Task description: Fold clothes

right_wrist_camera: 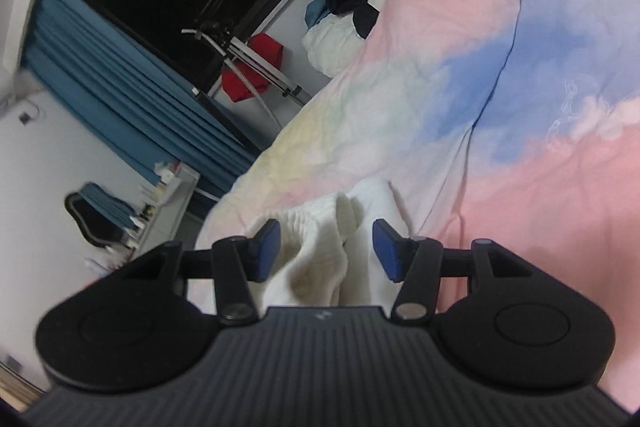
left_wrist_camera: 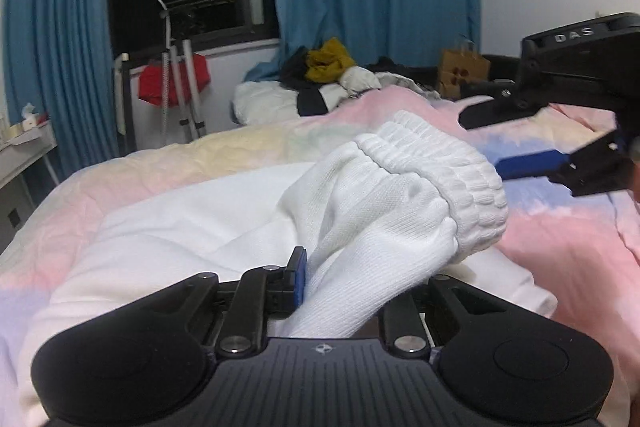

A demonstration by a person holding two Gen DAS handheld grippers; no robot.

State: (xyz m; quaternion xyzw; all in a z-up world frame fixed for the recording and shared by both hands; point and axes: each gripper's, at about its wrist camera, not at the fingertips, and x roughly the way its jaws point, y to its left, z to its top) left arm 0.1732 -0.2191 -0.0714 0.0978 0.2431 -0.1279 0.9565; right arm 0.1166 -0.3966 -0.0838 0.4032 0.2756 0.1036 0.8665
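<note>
A white knit garment (left_wrist_camera: 192,227) lies spread on the pastel bed cover (left_wrist_camera: 568,239). My left gripper (left_wrist_camera: 360,267) is shut on its sleeve, and the ribbed cuff (left_wrist_camera: 460,179) sticks up and forward out of the jaws. One blue pad (left_wrist_camera: 299,279) presses the sleeve's left side; the other finger is hidden by cloth. My right gripper (left_wrist_camera: 480,141) hovers at the right, just beyond the cuff. In the right wrist view, rolled to one side, that right gripper (right_wrist_camera: 326,251) is open, with the bunched white garment (right_wrist_camera: 320,227) between its blue pads (right_wrist_camera: 266,251), which do not press it.
A pile of clothes (left_wrist_camera: 328,67) with a mustard piece sits at the bed's far end, beside a brown paper bag (left_wrist_camera: 464,67). A drying rack with a red cloth (left_wrist_camera: 174,79) stands by the dark window and blue curtains (left_wrist_camera: 56,47). A white desk (left_wrist_camera: 24,143) is at the left.
</note>
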